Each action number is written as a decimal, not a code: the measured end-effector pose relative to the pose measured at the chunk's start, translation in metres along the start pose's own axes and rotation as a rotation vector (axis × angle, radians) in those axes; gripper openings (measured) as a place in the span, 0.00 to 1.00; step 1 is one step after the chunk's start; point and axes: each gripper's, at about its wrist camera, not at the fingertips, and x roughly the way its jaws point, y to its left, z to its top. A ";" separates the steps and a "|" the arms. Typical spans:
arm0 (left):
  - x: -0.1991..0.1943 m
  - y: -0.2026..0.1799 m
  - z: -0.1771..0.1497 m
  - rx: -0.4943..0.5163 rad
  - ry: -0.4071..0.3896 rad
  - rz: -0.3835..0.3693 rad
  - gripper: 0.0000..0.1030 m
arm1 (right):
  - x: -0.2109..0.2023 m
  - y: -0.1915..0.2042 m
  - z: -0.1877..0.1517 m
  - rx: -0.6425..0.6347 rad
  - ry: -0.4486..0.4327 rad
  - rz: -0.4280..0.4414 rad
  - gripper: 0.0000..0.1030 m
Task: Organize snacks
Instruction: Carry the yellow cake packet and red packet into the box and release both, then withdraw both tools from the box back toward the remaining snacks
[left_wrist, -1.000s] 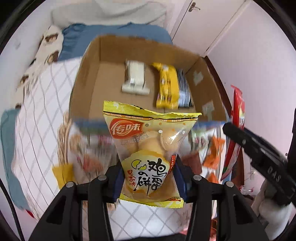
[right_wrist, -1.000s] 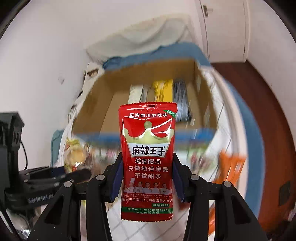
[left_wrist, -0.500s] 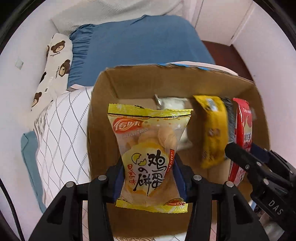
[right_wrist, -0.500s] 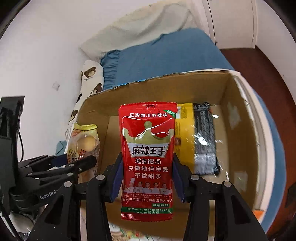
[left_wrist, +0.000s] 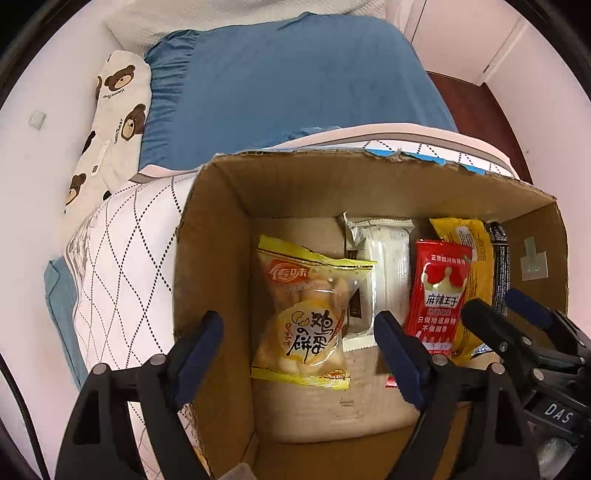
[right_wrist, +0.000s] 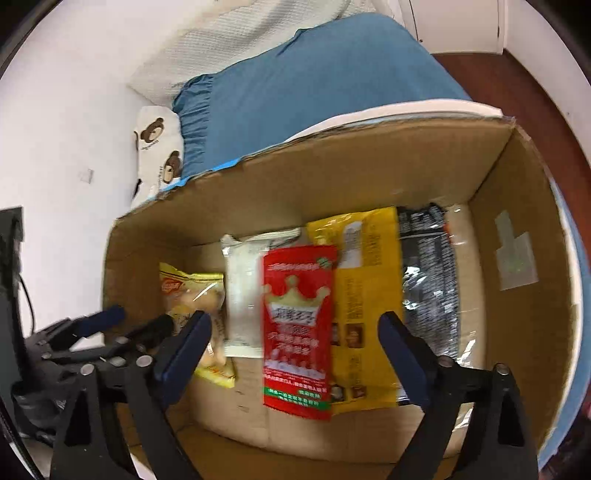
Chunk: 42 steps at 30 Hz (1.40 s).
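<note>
An open cardboard box stands on the bed and also shows in the right wrist view. My left gripper is open above it; the yellow egg-biscuit bag lies free on the box floor between the fingers. My right gripper is open too; the red spicy-strip packet lies loose in the box, blurred. It also shows in the left wrist view. A white packet, a yellow packet and a black packet lie beside them.
The box sits on a white quilted cover over a blue sheet. A bear-print pillow lies at the far left by the wall. Dark wooden floor is at the right. Each gripper shows at the edge of the other's view.
Both grippers have opened and let go of their packets. The biscuit bag and the red packet have dropped into the box. Both cameras are closer over the box.
</note>
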 end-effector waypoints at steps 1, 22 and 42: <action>-0.001 0.000 0.000 -0.001 -0.001 -0.001 0.81 | 0.001 0.000 0.004 -0.005 -0.001 -0.008 0.93; -0.058 -0.023 -0.097 -0.044 -0.227 -0.065 0.81 | -0.086 -0.012 -0.086 -0.135 -0.190 -0.285 0.94; -0.152 -0.038 -0.207 -0.007 -0.515 -0.064 0.81 | -0.192 0.007 -0.194 -0.202 -0.437 -0.282 0.95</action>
